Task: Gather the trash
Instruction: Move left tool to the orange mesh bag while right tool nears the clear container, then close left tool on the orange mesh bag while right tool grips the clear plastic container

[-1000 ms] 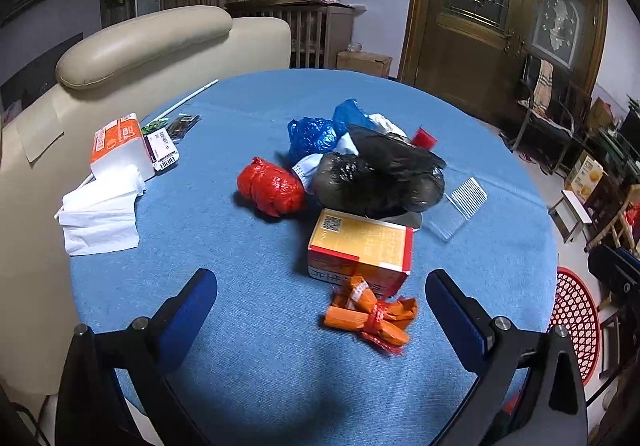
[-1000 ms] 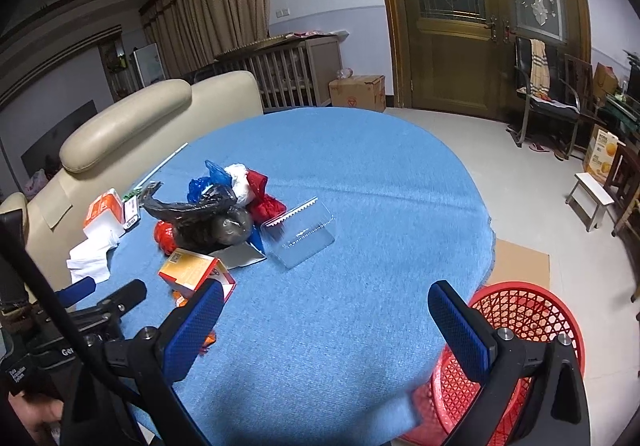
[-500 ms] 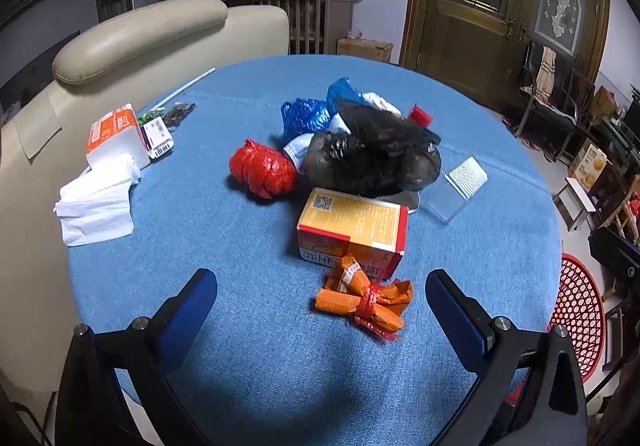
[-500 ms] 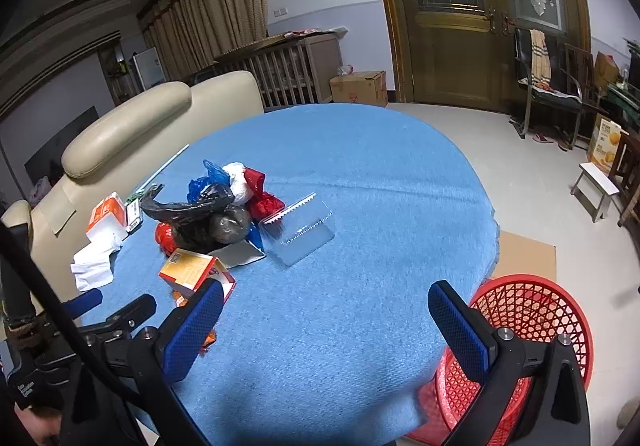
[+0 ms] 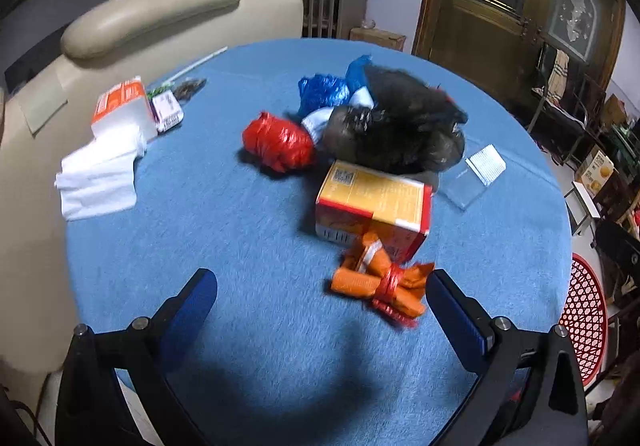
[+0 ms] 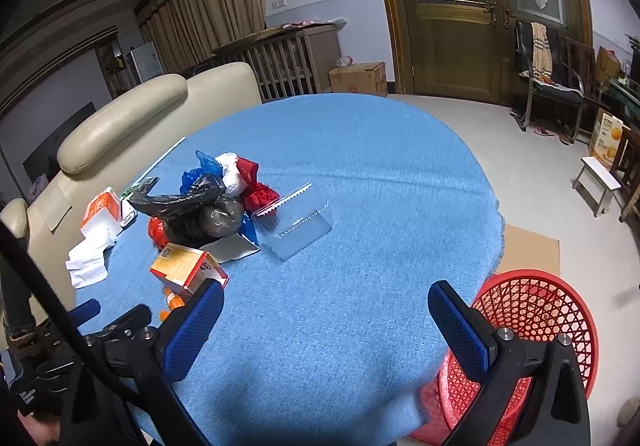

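Observation:
Trash lies on a round blue table (image 5: 248, 230): an orange wrapper tied with red string (image 5: 380, 282), an orange-yellow box (image 5: 374, 202), a black bag (image 5: 396, 130), a red bag (image 5: 280, 140), blue bags (image 5: 324, 90) and a clear plastic lid (image 5: 476, 174). My left gripper (image 5: 320, 306) is open and empty, just short of the orange wrapper, which lies near its right finger. My right gripper (image 6: 326, 320) is open and empty over the table's near edge. The box (image 6: 186, 266), black bag (image 6: 200, 212) and lid (image 6: 296, 224) show in the right wrist view.
A red mesh basket (image 6: 532, 326) stands on the floor at the table's right edge (image 5: 584, 318). A tissue pack (image 5: 120, 114) and white tissues (image 5: 100, 182) lie at the table's left. A beige sofa (image 5: 152, 14) borders the far left side.
My left gripper has moved forward toward the orange wrapper and box, which now appear closer. My right gripper has shifted slightly; both stay open.

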Motion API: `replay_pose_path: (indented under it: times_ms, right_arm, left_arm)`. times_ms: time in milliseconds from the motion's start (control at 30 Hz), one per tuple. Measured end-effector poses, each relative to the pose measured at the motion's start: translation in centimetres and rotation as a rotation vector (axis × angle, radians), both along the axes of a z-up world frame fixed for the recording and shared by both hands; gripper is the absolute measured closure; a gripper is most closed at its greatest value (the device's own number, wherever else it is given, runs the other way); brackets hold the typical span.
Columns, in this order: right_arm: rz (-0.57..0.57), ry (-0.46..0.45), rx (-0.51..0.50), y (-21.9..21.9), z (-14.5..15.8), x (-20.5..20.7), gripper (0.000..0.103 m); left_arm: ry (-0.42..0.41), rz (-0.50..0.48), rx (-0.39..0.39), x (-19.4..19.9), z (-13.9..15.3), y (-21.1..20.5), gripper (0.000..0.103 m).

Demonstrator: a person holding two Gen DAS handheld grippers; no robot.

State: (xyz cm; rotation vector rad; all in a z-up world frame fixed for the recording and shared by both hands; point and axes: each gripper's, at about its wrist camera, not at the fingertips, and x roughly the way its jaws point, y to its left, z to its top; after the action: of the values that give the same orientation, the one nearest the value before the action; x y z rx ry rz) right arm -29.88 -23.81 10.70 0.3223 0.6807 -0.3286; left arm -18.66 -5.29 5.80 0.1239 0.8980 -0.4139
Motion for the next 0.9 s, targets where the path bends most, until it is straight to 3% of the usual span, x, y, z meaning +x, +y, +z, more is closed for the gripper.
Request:
replay_pose_path:
  times_ms: [400,433,467,500,600,700,900]
  right_arm:
    - [0.002,0.040,0.013,-0.7,-1.5,1.3,0.000]
    - [-0.004,0.043,0.014,-0.9,-1.5,1.3,0.000]
    - [-0.007,0.047,0.015,-1.0,-1.6,1.4,0.000]
    - [-0.006,0.052,0.014,-1.1,-1.7,1.5,0.000]
    - [0.015,0.072,0.011,-0.8,-2.1,2.3,0.000]
    - [0.046,0.085,0.004,-0.3,-2.3,3.6,0.000]
    - [0.130,0.097,-0.099,-0.1,-2.4,8.3,0.000]
  left_arm:
    - [0.060,-0.089,0.079,1.3,-3.9,-5.1,0.000]
    - [0.066,-0.090,0.080,1.5,-4.2,-5.2,0.002]
    - [0.085,-0.104,0.061,1.8,-4.6,-5.1,0.022]
    - [0.075,-0.108,0.067,1.8,-4.5,-5.0,0.032]
    - [0.090,-0.131,0.023,1.9,-4.1,-4.2,0.033]
    - [0.051,-0.107,0.025,1.7,-3.4,-2.6,0.033]
    - [0.048,-0.031,-0.010,2.7,-2.5,1.5,0.033]
